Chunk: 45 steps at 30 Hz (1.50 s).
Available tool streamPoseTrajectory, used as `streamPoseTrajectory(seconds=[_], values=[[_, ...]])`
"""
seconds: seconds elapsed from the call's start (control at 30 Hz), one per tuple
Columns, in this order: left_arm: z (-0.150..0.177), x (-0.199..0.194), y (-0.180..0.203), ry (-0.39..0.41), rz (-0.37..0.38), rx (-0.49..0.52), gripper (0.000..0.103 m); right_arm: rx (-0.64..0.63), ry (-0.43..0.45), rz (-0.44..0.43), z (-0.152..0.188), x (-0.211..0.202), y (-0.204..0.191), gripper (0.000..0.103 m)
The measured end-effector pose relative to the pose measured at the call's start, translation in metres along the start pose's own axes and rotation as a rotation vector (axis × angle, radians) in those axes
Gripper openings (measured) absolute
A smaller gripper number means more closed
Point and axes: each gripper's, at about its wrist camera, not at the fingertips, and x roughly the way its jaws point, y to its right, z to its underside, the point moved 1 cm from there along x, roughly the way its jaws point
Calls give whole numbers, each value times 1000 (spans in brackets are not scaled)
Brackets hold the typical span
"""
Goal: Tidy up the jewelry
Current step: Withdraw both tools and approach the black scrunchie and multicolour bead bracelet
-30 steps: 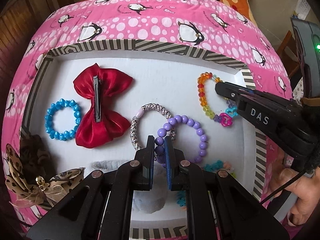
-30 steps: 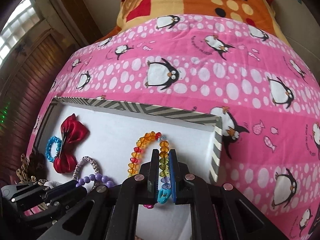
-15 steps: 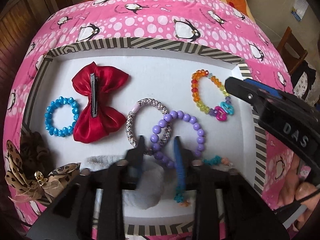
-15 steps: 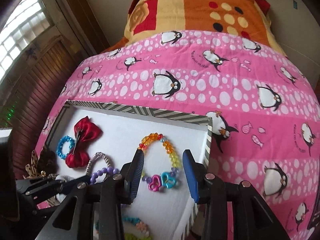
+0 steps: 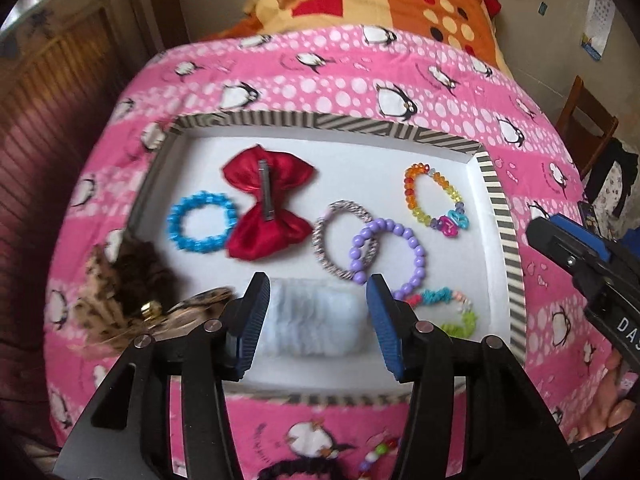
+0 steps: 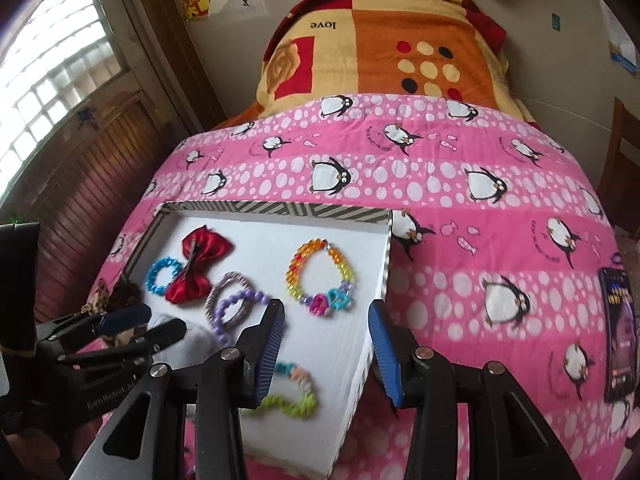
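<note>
L gripper (image 5: 316,316) & R gripper (image 6: 326,344) jaws wide apart, empty, above tray (image 5: 496,216) w/ bracelets.

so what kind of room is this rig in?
Most likely a bedroom at home. The tray of bracelets sits on a bed covered by a pink penguin-print bedspread, with a folded orange patchwork blanket at the far end, a grid-paned window at left and a wooden chair nearby.
</note>
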Motion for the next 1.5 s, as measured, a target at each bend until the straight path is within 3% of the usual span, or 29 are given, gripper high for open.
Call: streamPoseTrajectory(seconds=[0.17,0.47,0.8,1.07,1.33,1.5], values=[[20,-20,-17,22,-8,0,50,-8,5,18,19,-21,-10,42],[64,-47,-71,8,14,-106,52,6,-2,66,61,-67,-9,42],[121,-58,-76,-25,26,-70,53,77,-34,78,121,-104,4,42],[144,-76,-73,7,30,-45,53,4,-37,89,157,-106,-32,42],[157,-90,-74,46,21,-19,53,6,-73,41,177,-93,-59,42],[164,-92,-77,57,3,-23,53,-13,-74,35,179,-89,-74,53]])
